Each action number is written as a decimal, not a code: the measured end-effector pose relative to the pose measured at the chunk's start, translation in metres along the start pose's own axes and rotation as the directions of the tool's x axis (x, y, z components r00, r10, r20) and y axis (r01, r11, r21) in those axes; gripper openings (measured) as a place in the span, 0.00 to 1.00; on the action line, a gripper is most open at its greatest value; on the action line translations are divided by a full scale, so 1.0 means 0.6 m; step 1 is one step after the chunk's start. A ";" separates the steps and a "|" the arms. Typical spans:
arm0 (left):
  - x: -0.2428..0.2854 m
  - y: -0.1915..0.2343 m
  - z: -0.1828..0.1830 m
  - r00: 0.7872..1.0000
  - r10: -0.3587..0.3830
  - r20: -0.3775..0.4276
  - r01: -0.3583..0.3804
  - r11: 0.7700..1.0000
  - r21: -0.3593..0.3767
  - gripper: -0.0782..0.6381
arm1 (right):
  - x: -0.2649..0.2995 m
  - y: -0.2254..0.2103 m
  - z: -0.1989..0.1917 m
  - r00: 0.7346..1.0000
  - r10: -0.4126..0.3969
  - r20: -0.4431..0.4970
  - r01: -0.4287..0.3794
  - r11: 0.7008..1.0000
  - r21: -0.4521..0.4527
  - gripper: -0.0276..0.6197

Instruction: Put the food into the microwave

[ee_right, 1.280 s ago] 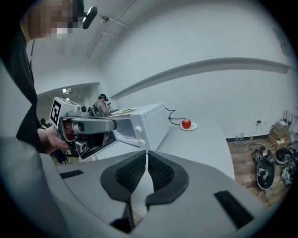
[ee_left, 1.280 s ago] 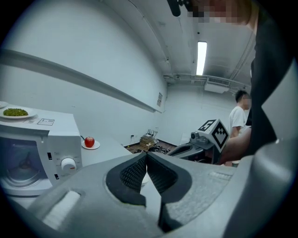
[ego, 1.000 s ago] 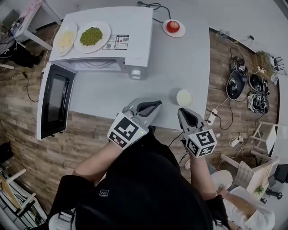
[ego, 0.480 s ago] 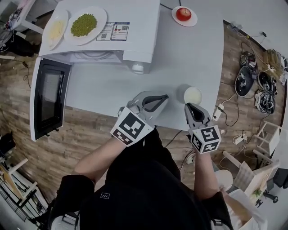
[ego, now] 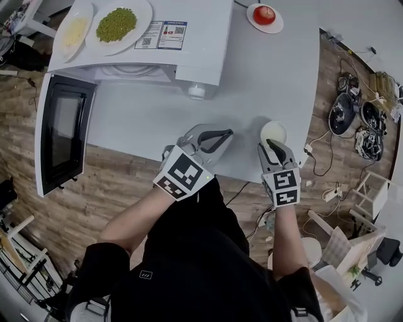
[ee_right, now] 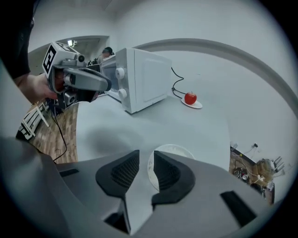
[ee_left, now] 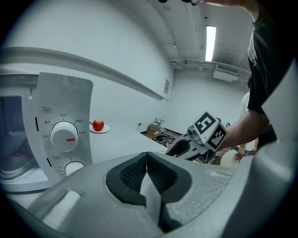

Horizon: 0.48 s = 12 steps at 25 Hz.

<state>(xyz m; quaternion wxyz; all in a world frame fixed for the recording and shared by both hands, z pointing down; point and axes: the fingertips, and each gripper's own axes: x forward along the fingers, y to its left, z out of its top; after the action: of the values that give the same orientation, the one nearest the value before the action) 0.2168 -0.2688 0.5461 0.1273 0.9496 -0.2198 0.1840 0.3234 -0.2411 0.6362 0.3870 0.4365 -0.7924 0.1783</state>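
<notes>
Opening just now, right jaws empty over round white bowl (ego: pixel 272 129); left jaws clenched

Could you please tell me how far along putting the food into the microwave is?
Done: the microwave door stands open. In hand: the right gripper, whose jaws have just been opening, is over the white bowl, its rim in the gap, not clamped. Left: bowl, pea plate and pale plate atop the microwave, and the apple are all outside.
</notes>
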 end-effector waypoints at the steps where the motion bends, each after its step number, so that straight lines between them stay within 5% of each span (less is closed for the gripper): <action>1: 0.001 0.001 -0.003 1.000 -0.002 -0.004 0.002 1.000 -0.001 0.12 | 0.004 -0.001 -0.004 1.000 -0.005 -0.017 0.005 1.000 -0.011 0.21; 12: -0.012 0.002 -0.018 0.997 -0.005 -0.072 0.006 1.000 0.014 0.12 | 0.031 -0.016 -0.064 0.970 -0.135 -0.203 0.075 0.958 -0.278 0.25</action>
<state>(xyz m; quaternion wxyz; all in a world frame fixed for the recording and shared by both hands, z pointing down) 0.2074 -0.2637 0.5530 0.1288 0.9438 -0.2112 0.2193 0.3428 -0.2327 0.6742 0.5368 0.3995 -0.7369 0.0959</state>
